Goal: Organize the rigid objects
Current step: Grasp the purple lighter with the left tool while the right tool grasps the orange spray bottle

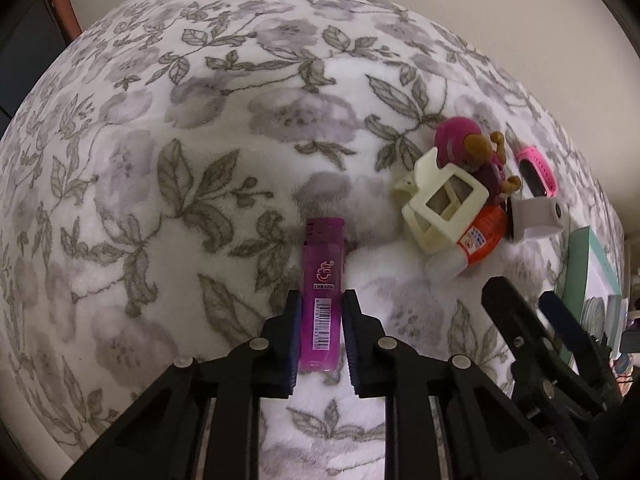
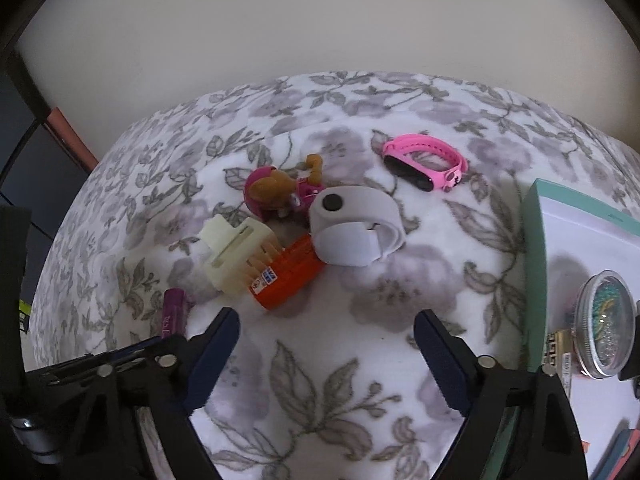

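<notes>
A purple lighter (image 1: 322,295) lies on the floral blanket (image 1: 160,160) between the jaws of my left gripper (image 1: 322,300); the jaws stand close on each side, a small gap showing, not gripping. Its tip shows in the right wrist view (image 2: 173,312). To the right is a pile: a cream plastic frame (image 1: 440,204), an orange glue bottle (image 1: 478,240), a pink dog figure (image 1: 476,152), a white band (image 1: 538,220) and a pink watch (image 1: 536,170). My right gripper (image 2: 326,332) is open and empty, in front of the pile (image 2: 288,232).
A teal-edged white box (image 2: 580,248) lies at the right, holding a round glitter case (image 2: 608,324) and a padlock (image 2: 558,352). A cream wall is behind the bed. The blanket's left edge drops off beside a dark cabinet (image 2: 24,184).
</notes>
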The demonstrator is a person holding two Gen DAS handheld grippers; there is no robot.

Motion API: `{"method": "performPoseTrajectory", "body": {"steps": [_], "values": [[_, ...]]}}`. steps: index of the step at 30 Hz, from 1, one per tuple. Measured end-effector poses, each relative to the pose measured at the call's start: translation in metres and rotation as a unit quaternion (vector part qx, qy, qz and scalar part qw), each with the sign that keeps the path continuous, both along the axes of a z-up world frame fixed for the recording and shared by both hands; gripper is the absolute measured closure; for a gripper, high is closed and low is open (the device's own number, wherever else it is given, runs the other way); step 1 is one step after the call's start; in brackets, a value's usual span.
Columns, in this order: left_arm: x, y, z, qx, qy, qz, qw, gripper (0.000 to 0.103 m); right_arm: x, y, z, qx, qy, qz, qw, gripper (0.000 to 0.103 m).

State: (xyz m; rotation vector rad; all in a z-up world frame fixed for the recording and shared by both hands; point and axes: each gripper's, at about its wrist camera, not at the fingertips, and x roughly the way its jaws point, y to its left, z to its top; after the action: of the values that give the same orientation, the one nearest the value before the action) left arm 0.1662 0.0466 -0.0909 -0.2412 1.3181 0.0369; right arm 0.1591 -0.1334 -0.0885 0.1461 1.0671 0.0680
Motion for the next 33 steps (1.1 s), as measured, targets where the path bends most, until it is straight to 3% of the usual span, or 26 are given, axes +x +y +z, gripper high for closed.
{"method": "performPoseTrajectory", "body": {"steps": [6,19,24,28,33], "values": [[0.001,0.018,0.006,-0.021,-0.013,0.022,0.9995,0.083,0.009,0.001,-0.001,0.037,0.009,-0.011,0.999,0.015],[-0.006,0.042,0.009,-0.045,-0.019,0.062,0.9968,0.083,0.033,0.013,-0.006,0.034,0.026,-0.038,0.998,0.024],[-0.016,0.046,0.011,-0.054,-0.016,0.068,0.9961,0.083,0.030,0.007,-0.009,0.036,0.034,-0.050,0.998,0.035],[-0.014,0.042,0.010,-0.056,-0.015,0.068,0.9960,0.083,0.031,0.004,-0.015,0.045,0.042,-0.058,0.996,0.035],[-0.007,0.039,0.006,-0.056,-0.011,0.068,0.9961,0.083,0.036,0.014,-0.017,0.021,0.039,-0.058,0.997,0.035]]}}
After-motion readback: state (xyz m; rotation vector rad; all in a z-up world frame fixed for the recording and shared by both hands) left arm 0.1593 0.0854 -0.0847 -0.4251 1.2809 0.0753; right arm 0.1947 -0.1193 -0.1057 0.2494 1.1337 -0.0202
